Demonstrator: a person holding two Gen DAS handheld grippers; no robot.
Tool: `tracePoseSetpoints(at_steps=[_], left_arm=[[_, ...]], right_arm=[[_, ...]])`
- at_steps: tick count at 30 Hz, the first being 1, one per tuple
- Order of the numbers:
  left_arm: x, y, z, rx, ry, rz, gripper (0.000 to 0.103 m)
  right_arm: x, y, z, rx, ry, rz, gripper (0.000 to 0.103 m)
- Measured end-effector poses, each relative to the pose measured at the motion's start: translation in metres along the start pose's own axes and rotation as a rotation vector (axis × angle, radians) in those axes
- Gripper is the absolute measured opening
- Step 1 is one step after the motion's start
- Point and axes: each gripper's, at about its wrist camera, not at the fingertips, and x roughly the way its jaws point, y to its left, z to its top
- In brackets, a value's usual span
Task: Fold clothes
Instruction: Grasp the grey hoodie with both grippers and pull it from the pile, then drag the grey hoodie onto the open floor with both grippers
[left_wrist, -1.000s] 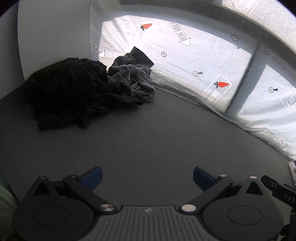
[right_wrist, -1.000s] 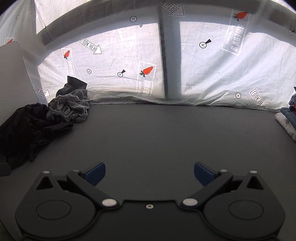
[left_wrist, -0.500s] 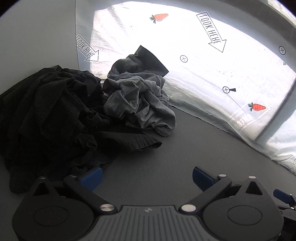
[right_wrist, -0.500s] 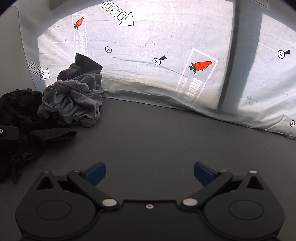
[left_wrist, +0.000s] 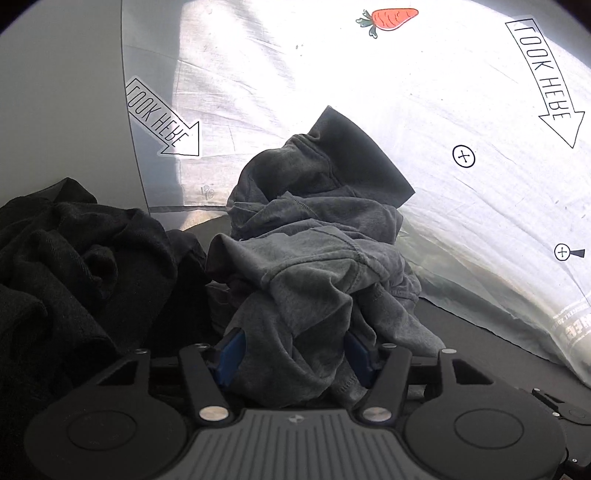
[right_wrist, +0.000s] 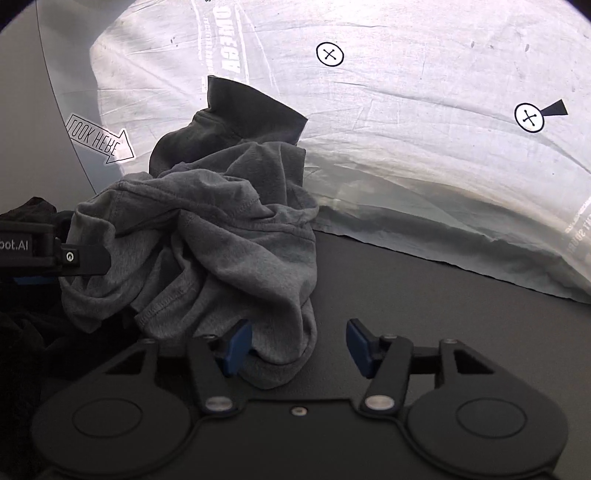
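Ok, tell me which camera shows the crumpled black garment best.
The left wrist view: the crumpled black garment fills its left side, folds visible, beside the grey shirt. The right wrist view catches only dark scraps at its left edge, partly behind the left gripper.

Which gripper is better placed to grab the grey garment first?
Left. The left gripper has the grey garment bunched between both closing fingers; the right gripper catches only an edge beside one finger.
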Motion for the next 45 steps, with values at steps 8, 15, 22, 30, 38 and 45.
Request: tracePoseSetpoints(at_steps=[8,15,22,30,38,45], left_arm=[[0.009,0.007,-0.003,-0.028,-0.013,-0.018,0.02],[-0.051,-0.012,-0.008,-0.019,-0.061,-0.081,0.012],[-0.167,-0.061,-0.048,0.039,-0.039,-0.242,0.011],[-0.291,-0.137,-0.177,0.069,0.132,-0.422,0.01],[-0.364,-0.229,-0.324,0.118,0.361,-0.608,0.01],[-0.392,-0.252,-0.35,0.155,0.329,-0.595,0.01]], right_arm=[[0.029,0.011,0.0,-0.001,0.003,0.011,0.006],[-0.061,-0.016,0.006,0.012,-0.173,-0.111,0.005],[-0.21,-0.059,-0.021,0.003,-0.305,-0.228,0.005],[-0.387,-0.137,-0.139,0.083,-0.281,-0.375,0.005],[-0.524,-0.222,-0.267,0.204,-0.196,-0.607,0.005],[-0.574,-0.263,-0.333,0.304,-0.102,-0.713,0.012]])
